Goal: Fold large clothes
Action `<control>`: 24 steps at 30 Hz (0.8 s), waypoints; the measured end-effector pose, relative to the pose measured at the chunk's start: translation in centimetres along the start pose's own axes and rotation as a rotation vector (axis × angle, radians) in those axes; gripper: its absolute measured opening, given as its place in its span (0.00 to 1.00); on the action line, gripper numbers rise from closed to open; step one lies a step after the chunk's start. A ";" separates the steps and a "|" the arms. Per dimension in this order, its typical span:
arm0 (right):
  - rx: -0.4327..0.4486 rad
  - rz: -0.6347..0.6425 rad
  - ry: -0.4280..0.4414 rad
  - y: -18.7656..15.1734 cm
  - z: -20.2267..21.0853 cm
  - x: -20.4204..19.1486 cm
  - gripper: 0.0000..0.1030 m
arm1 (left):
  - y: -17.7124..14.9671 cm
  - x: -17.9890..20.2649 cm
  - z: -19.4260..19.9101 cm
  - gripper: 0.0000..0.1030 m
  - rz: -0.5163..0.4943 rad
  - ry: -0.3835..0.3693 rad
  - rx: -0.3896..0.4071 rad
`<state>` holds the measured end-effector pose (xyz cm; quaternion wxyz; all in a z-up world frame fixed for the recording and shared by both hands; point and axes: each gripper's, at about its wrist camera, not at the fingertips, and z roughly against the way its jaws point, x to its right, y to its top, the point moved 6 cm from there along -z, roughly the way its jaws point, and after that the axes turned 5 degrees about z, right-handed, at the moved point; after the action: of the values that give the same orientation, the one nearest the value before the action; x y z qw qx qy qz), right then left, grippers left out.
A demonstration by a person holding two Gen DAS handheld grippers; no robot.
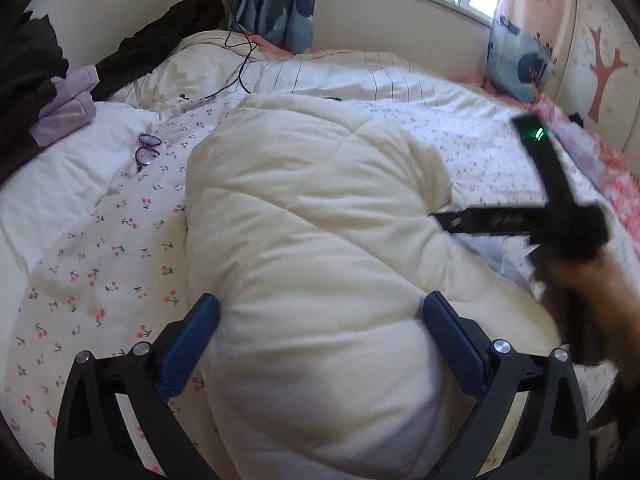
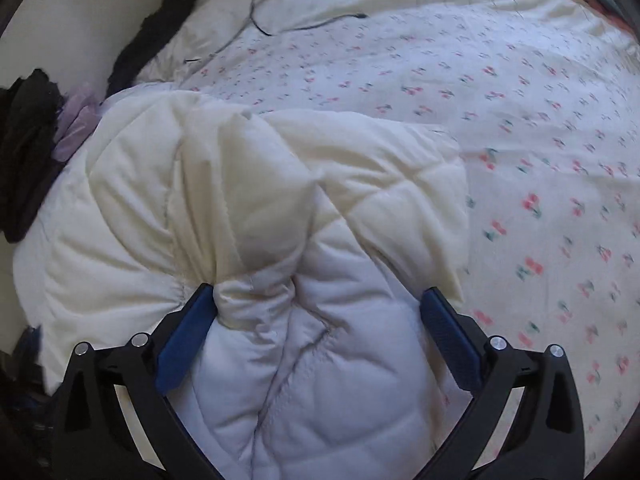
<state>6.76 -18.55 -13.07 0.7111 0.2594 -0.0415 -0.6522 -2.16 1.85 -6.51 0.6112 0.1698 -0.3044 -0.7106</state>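
left wrist view: the left gripper (image 1: 320, 336) hangs low over a bed w/ its blue fingers (image 1: 192, 344) spread wide, one on each side of a bulky cream quilted comforter (image 1: 304, 216). the comforter is bunched into a long roll down the middle of the cherry-print sheet (image 1: 120, 248), bulging up btwn the fingers; real contact can't be told. at right the right gripper (image 1: 532, 220), blurred, is held by a hand (image 1: 588, 292) above the roll's right edge, so that side is partly blocked. purple glasses (image 1: 146, 152) lie on the sheet just left of the roll. a lilac garment (image 1: 70, 108) and dark clothes (image 1: 160, 36) pile up at far left; a black cable (image 1: 240, 64) runs over the striped bedding behind. curtains (image 1: 276, 0) and a window at the back.

right wrist view: the right gripper (image 2: 320, 328) also has its fingers (image 2: 448, 340) spread, w/ a thick gathered fold of the comforter (image 2: 280, 240) filling the gap and hiding the sheet (image 2: 540, 160) below. the left pad touches the fold; the right pad sits just beside it. dark clothes (image 2: 28, 140) at far left.
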 end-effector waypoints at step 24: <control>0.145 0.097 0.001 -12.6 11.1 -3.9 0.94 | -4.2 8.4 14.7 0.95 -0.219 0.082 0.248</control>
<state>-9.58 -18.52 -7.76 0.7211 0.3082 -0.1009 -0.6123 -16.07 -2.68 3.03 0.5165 0.3050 -0.3441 -0.7223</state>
